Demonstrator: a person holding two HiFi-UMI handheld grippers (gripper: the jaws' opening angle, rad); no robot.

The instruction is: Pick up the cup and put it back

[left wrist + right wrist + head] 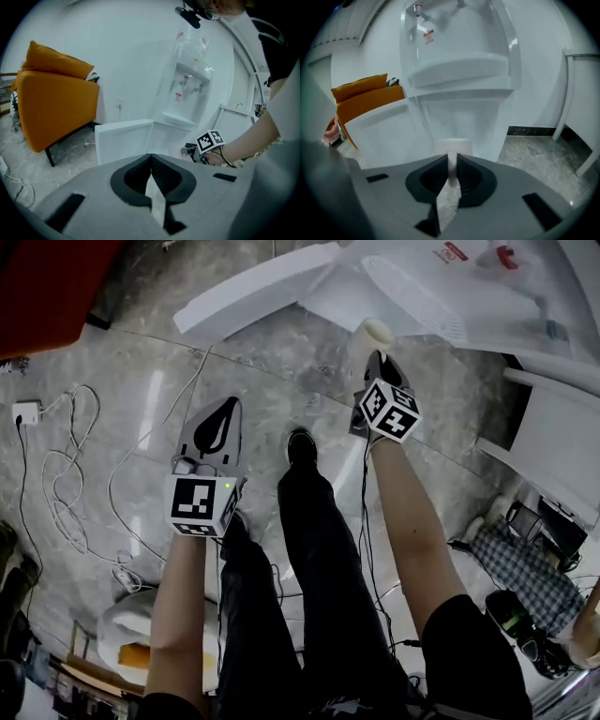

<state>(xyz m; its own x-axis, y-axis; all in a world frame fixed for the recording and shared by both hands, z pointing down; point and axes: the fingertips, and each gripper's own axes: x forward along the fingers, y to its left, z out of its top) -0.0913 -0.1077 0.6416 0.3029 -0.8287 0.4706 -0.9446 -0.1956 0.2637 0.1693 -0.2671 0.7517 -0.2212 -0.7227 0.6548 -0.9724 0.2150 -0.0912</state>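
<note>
A white paper cup (368,337) is pinched by its wall between the jaws of my right gripper (374,360), which hangs low above the marble floor. In the right gripper view the cup (452,146) stands upright just past the tips, and the right gripper (451,160) is shut on it. My left gripper (221,420) hangs further left, pointing forward and down; its tips meet with nothing between them. In the left gripper view the left gripper (151,158) is shut, and the right gripper's marker cube (210,140) shows to the right.
A white water dispenser (459,61) stands straight ahead, seen too in the left gripper view (190,89). A low white panel (124,139) lies beside it. An orange armchair (56,101) stands to the left. Cables (66,479) trail over the floor at the left, and the person's legs (309,549) are between the grippers.
</note>
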